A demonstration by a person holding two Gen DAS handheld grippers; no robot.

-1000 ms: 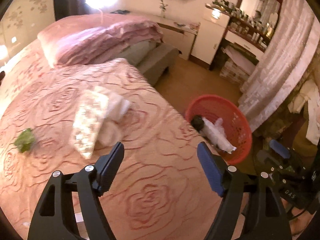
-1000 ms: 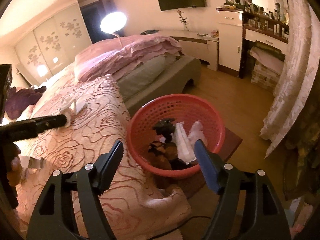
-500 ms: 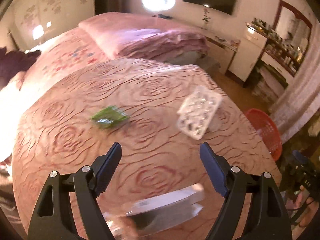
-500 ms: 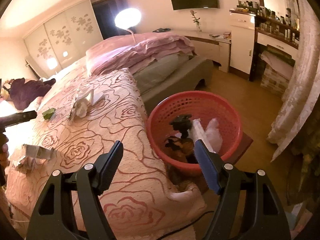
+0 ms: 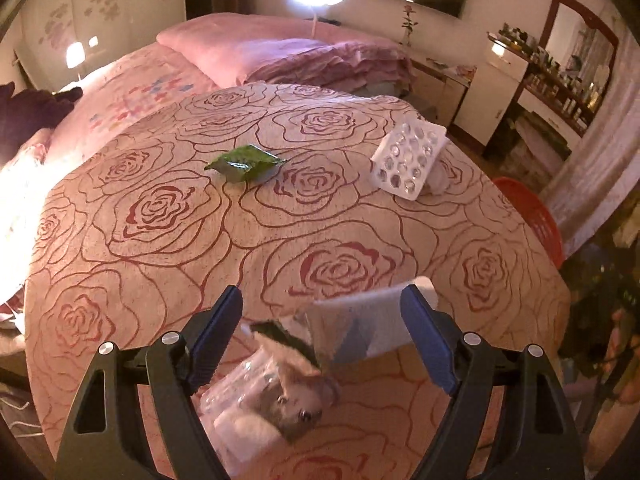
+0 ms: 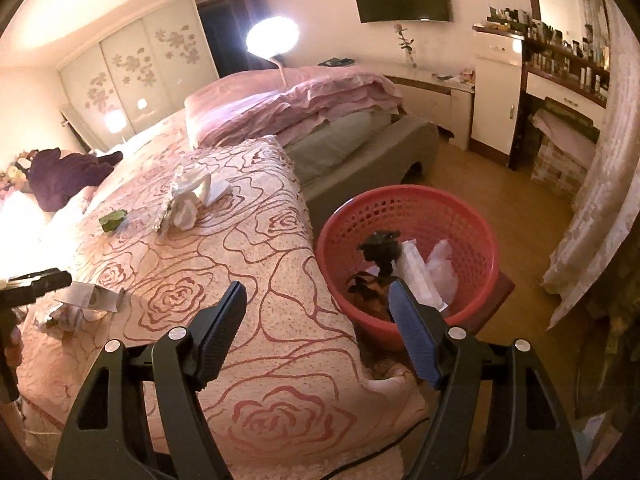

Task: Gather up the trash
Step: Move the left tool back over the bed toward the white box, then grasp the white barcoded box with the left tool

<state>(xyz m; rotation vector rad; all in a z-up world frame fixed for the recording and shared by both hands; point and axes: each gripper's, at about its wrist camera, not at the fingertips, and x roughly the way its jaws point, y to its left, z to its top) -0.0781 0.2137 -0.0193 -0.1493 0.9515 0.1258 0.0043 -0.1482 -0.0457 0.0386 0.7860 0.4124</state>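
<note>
The crumpled wrappers (image 5: 320,344) lie near the bed's (image 5: 168,264) front edge, between my left gripper's (image 5: 322,334) spread fingers, ready to grab. My right gripper (image 6: 318,330) hangs released, empty, beside the red basket (image 6: 472,224) awaiting trash.

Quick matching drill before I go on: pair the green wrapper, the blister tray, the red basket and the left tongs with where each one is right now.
Things:
1. green wrapper
2. blister tray
3. red basket
4. left tongs

Places:
A. on the floor beside the bed
B. open over the torn paper packet
C. mid-bedspread, lying alone
D. propped on white tissue

Pairs: 1-C, 2-D, 3-A, 4-B
</note>
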